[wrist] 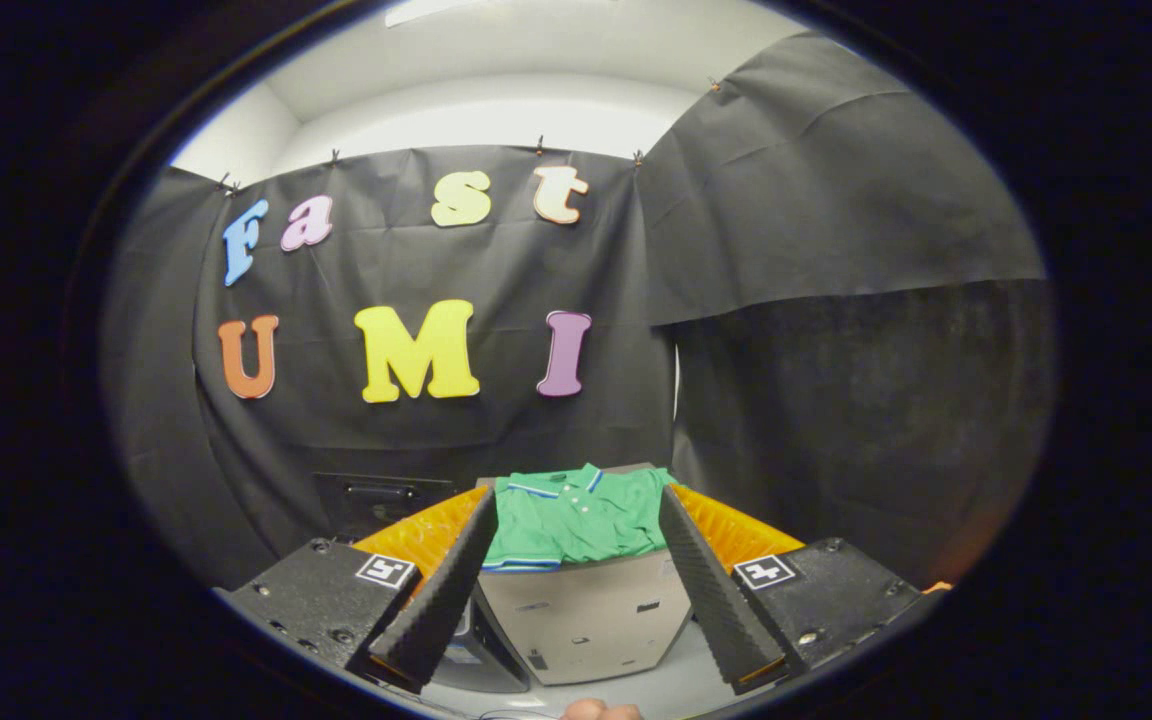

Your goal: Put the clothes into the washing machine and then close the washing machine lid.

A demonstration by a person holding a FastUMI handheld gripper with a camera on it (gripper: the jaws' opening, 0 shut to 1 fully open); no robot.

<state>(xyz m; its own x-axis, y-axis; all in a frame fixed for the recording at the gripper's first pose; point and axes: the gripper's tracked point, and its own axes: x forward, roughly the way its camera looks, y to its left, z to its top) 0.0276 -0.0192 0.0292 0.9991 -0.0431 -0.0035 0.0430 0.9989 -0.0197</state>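
The gripper (576, 560) fingers are spread wide, empty; the folded green polo shirt (576, 518) lies beyond them atop a grey box (586, 620). Pinching one layer risks it unfolding and trailing

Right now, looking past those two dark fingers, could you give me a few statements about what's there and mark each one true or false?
1. A green shirt lies folded on top of a grey box-like unit. True.
2. The fingers are clamped on the shirt. False: the gripper is open, its fingers spread wide with the shirt beyond them, untouched.
3. The shirt has a collar with blue and white trim. True.
4. The shirt is red. False: it is green.
5. The shirt hangs from the black cloth wall. False: it lies flat on the grey unit, in front of that wall.
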